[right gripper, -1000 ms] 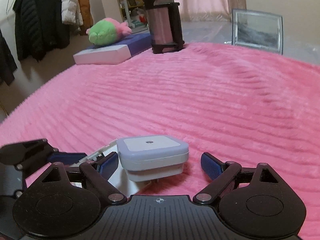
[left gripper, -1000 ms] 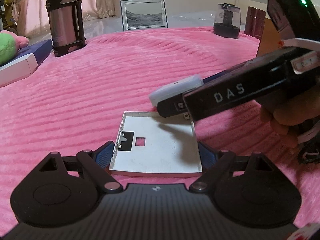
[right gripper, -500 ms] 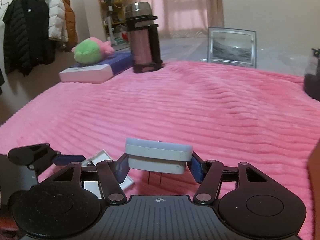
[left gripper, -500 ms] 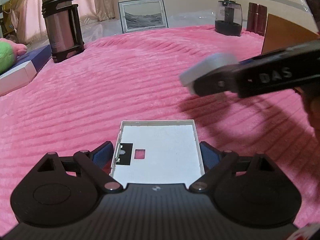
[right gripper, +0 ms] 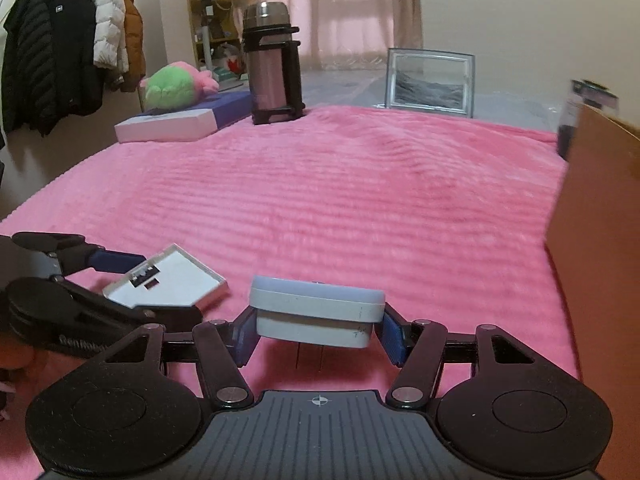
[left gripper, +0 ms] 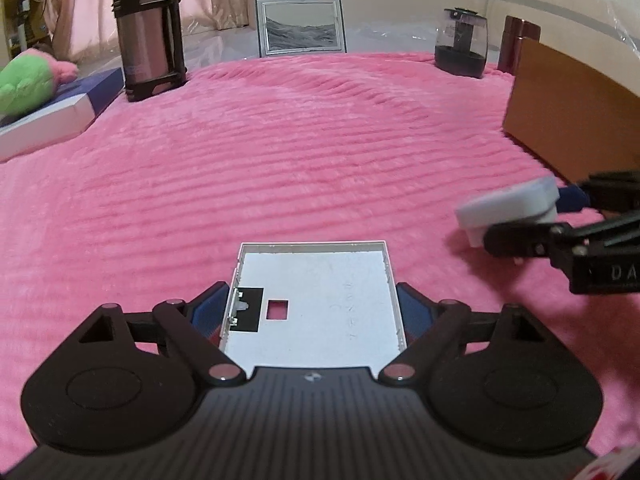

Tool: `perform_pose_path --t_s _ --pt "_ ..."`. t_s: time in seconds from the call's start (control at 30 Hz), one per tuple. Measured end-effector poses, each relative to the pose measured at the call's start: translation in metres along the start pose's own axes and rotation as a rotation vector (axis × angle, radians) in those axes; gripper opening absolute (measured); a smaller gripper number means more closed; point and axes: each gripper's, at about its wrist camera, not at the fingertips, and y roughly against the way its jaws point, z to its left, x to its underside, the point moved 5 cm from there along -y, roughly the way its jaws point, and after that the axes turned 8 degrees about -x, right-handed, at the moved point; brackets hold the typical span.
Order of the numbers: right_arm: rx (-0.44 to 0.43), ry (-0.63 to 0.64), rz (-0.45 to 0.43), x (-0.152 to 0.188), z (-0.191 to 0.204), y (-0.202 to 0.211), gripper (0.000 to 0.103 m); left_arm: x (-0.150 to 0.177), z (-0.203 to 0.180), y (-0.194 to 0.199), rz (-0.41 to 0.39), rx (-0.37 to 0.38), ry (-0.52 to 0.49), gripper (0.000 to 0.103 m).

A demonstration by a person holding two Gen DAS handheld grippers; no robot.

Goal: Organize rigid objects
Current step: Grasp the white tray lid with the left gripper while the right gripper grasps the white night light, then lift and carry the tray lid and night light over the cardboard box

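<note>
My left gripper [left gripper: 314,310] is shut on a flat white square tray-like cover [left gripper: 320,280] with a small square hole, held on the pink blanket; it also shows in the right wrist view [right gripper: 168,280]. My right gripper [right gripper: 316,334] is shut on a white plug-in night light [right gripper: 316,314], its metal prongs pointing down, held above the blanket. In the left wrist view the night light [left gripper: 508,208] and right gripper [left gripper: 532,220] are at the right, near a brown cardboard box [left gripper: 568,112].
The pink ribbed blanket [left gripper: 280,160] covers the surface. At the back stand a steel thermos [left gripper: 148,32], a framed picture [left gripper: 302,26], a dark jar [left gripper: 462,46] and brown cylinders [left gripper: 520,40]. A green plush [left gripper: 24,84] lies on a flat box [left gripper: 52,120] at the left. The cardboard box [right gripper: 600,260] is close on the right.
My right gripper closed on the night light, lifted it off the white cover and carried it right toward the cardboard box. My left gripper stayed on the cover.
</note>
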Motion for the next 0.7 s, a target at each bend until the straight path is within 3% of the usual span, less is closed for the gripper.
perform_pose_path --t_s 0.27,0.7 --pt "0.032 0.013 -0.024 0.022 0.019 0.057 0.058 0.022 -0.011 0.053 0.006 -0.005 0.086 0.085" --pt "0.042 0.02 -0.073 0.031 0.054 0.156 0.058 0.037 -0.049 0.153 -0.026 -0.016 0.144 0.085"
